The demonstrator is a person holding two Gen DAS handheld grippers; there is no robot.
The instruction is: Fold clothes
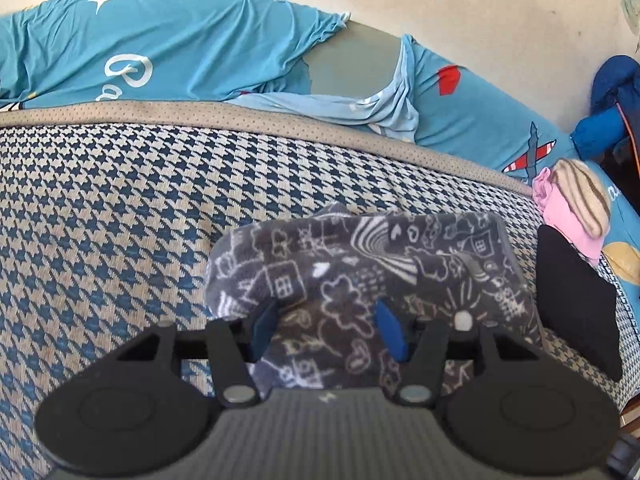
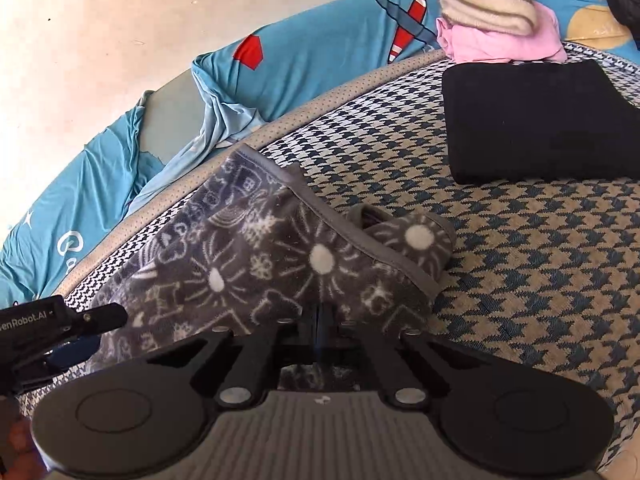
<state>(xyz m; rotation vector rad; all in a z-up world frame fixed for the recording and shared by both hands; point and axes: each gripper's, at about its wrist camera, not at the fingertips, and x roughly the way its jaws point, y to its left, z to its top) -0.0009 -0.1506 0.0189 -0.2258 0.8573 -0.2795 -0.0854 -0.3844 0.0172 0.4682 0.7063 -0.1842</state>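
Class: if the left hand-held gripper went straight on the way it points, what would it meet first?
Most likely the grey patterned garment: the left hand-held gripper stands open, with the fabric right between and ahead of its fingers.

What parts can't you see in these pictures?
- Left wrist view: the near edge of the grey patterned fleece is hidden by the left gripper.
- Right wrist view: the right gripper fingertips are buried in the fleece.
- Both views: the pink garment lies half hidden under the striped knit.
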